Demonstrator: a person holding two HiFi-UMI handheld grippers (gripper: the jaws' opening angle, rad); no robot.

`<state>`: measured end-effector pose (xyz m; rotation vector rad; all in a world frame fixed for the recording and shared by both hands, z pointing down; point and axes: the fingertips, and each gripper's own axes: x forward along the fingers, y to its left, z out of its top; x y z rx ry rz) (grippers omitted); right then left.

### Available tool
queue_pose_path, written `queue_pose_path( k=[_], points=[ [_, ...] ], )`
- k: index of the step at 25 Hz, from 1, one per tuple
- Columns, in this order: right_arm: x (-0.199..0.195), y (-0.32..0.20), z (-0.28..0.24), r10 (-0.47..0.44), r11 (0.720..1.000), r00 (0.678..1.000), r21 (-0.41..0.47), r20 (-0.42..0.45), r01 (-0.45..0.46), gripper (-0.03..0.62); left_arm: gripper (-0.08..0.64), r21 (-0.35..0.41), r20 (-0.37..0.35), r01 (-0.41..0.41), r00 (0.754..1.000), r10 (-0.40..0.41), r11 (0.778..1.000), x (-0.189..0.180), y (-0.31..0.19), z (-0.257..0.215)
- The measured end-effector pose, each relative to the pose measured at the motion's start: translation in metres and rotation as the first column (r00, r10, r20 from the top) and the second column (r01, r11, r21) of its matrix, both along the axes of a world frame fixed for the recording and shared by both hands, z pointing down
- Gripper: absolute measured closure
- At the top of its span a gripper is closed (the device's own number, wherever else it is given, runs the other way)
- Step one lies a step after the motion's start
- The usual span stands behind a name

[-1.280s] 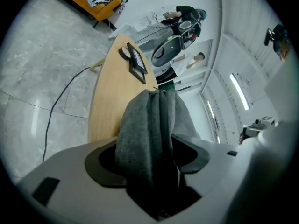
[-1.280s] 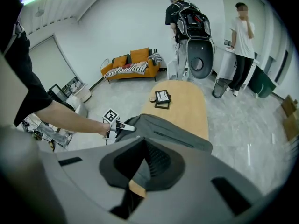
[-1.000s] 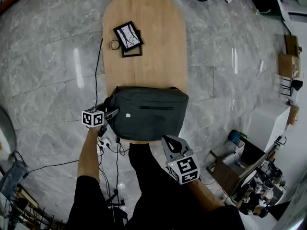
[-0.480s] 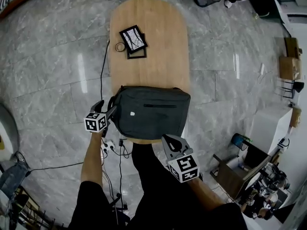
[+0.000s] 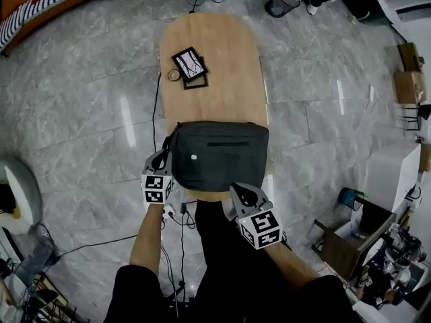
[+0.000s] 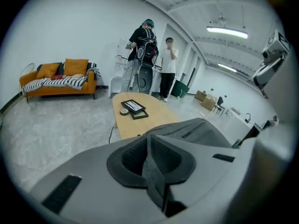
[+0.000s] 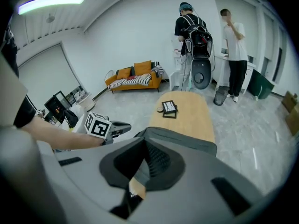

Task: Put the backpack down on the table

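The dark grey backpack (image 5: pixel 219 155) lies flat on the near end of the oval wooden table (image 5: pixel 215 52), zip side up. My left gripper (image 5: pixel 160 159) hovers just off the bag's left edge, shut, with nothing between its jaws. In the left gripper view that gripper (image 6: pixel 149 143) looks over the backpack (image 6: pixel 196 129). My right gripper (image 5: pixel 244 194) hangs above the bag's near edge, shut and empty. The right gripper view shows its closed jaws (image 7: pixel 145 146), the backpack (image 7: pixel 182 136) beyond them and the left gripper (image 7: pixel 119 126) to the left.
Two stacked picture frames (image 5: pixel 190 66) and a tape roll (image 5: pixel 174 75) lie on the table's far half. Cables (image 5: pixel 176 214) trail on the floor by the near left corner. Two people (image 6: pixel 147 45) stand past the far end. An orange sofa (image 6: pixel 60 76) lines the wall.
My left gripper has come off the backpack's left side, risen and turned, and its jaws have gone from open to shut. The right gripper rose slightly. The backpack stays put.
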<state>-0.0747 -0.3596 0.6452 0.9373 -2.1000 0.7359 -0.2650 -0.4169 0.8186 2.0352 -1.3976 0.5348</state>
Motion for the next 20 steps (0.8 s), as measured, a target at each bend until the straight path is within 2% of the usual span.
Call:
queue_pose_path(
  k=[8,11,15,20],
  points=[
    [0.003,0.043,-0.033,0.015,0.993,0.996,0.114,0.092,-0.025,0.583,0.535,0.076,-0.005,0.008,1.000,-0.008,0.997,0.038,0.051,-0.066],
    [0.012,0.078,-0.049,0.047,0.980,0.992,0.189,0.116,-0.068,0.582,0.535,0.153,0.013,0.012,1.000,-0.014,0.988,0.050,0.080,-0.102],
    [0.037,0.131,-0.067,0.134,0.941,0.984,0.295,0.115,-0.163,0.581,0.535,0.250,0.031,0.059,0.997,-0.069,0.966,0.067,0.126,-0.159],
    [0.072,0.193,-0.106,0.269,0.871,0.942,0.366,0.200,-0.327,0.583,0.535,0.308,0.073,-0.005,0.997,-0.019,0.951,0.102,0.188,-0.229]
  ],
)
